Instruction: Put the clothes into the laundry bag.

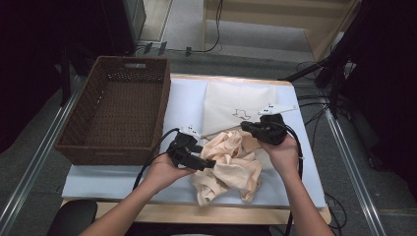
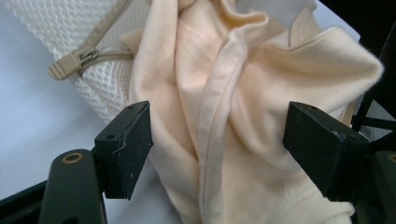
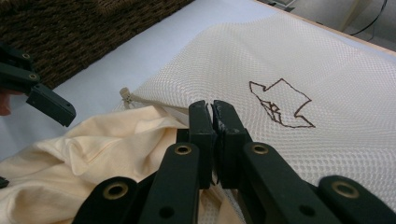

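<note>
- Crumpled pale peach cotton garment (image 1: 230, 164) lies at table centre-front, its upper end at the mouth of the white mesh laundry bag (image 1: 236, 105), which sits at 12 o'clock of it.
- Left gripper (image 2: 217, 140): jaws spread wide either side of a garment fold, pads not pressing.
- Right gripper (image 3: 214, 112): jaws clenched on the bag's zipper edge.
- Brown woven wicker basket (image 1: 115, 105) at 10 o'clock.
</note>
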`<act>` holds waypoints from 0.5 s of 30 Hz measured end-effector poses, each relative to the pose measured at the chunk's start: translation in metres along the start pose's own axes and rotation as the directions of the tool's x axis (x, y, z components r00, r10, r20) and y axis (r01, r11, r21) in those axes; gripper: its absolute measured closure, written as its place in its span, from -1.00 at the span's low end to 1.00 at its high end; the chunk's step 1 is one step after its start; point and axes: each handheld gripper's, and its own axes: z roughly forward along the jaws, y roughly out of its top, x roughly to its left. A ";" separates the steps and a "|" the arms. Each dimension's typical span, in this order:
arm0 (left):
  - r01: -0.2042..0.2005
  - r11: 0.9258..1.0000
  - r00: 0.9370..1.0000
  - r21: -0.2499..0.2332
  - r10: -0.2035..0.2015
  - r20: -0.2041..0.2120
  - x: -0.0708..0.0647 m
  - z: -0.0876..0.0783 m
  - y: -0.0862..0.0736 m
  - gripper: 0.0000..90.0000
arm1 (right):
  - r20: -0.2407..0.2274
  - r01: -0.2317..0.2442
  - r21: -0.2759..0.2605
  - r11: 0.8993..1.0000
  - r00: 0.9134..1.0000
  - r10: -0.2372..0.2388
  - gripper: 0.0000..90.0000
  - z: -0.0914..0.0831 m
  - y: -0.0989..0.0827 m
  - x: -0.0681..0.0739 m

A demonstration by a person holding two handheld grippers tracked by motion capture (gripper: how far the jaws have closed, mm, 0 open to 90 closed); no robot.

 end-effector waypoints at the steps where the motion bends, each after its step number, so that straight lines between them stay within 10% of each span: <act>1: 0.008 1.000 1.000 -0.005 -0.008 0.004 0.002 0.001 -0.002 -0.46 | 0.001 0.001 -0.001 1.000 1.000 -0.001 0.97 0.000 0.000 0.000; 15: 0.023 1.000 1.000 0.020 -0.022 -0.015 0.018 0.002 -0.010 -0.34 | 0.001 0.008 0.003 1.000 1.000 -0.008 0.97 0.000 -0.001 0.001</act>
